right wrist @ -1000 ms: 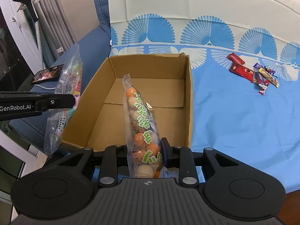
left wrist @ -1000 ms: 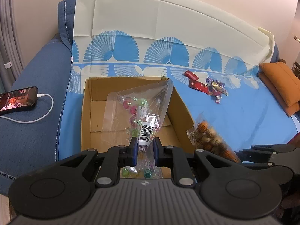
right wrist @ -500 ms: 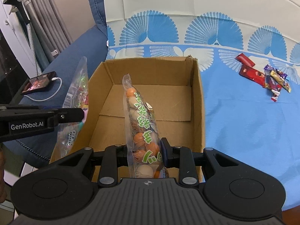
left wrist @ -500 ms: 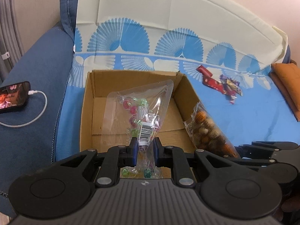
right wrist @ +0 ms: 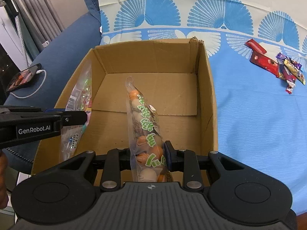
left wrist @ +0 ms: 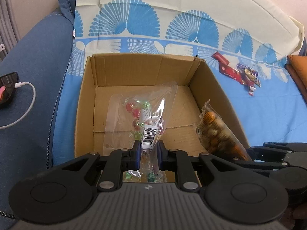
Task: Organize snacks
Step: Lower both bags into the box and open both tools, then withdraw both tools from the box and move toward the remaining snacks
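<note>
Mid-task: left gripper [left wrist: 147, 151] clamped on clear bag of coloured candies [left wrist: 142, 113] and right gripper [right wrist: 148, 156] clamped on long bag of orange-and-white balls [right wrist: 145, 126], both above empty brown cardboard box [right wrist: 209, 88]; small wrapped snacks [right wrist: 276, 65] left near blue-patterned sofa cover's [right wrist: 249, 118] back edge.

Left gripper [left wrist: 147, 152] squeezed tight on candy bag [left wrist: 143, 115], pointing forward. Right gripper [right wrist: 148, 156] squeezed tight on ball snack bag [right wrist: 145, 126], just beside left gripper.
</note>
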